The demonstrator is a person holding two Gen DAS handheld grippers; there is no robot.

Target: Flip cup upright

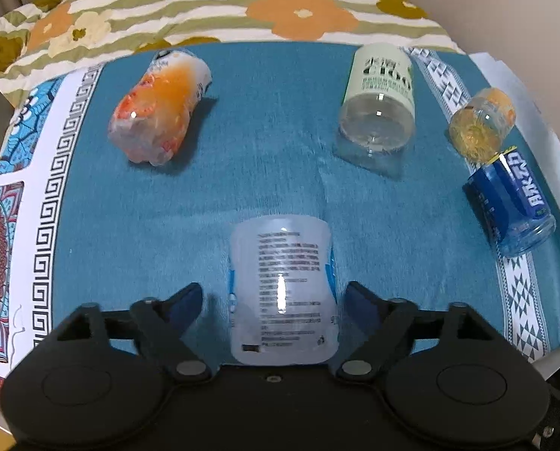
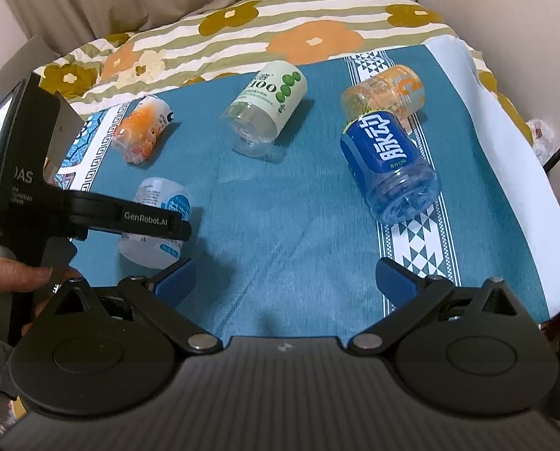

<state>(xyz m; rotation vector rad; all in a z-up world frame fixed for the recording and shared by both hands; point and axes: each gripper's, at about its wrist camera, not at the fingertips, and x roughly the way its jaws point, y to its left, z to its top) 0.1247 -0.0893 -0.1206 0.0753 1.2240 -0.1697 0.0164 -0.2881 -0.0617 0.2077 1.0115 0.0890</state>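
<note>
The white-labelled cup lies on its side on the teal cloth, right between the spread fingers of the left gripper, with a clear gap on either side, so the gripper is released and not touching it. In the right wrist view the same cup sits partly behind the left gripper's arm. Beyond the cup, to its far left, lies an orange-printed cup, also on its side. To the far right of the white-labelled cup lies a pale green-labelled cup, its clear base turned toward the camera. Further right of that, an orange-tinted cup lies just against a blue-labelled cup, both tipped over on the cloth's patterned border. The right gripper hovers over bare cloth to the right of the white-labelled cup, fingers wide apart and holding nothing. A floral quilt lies behind the cloth.
</note>
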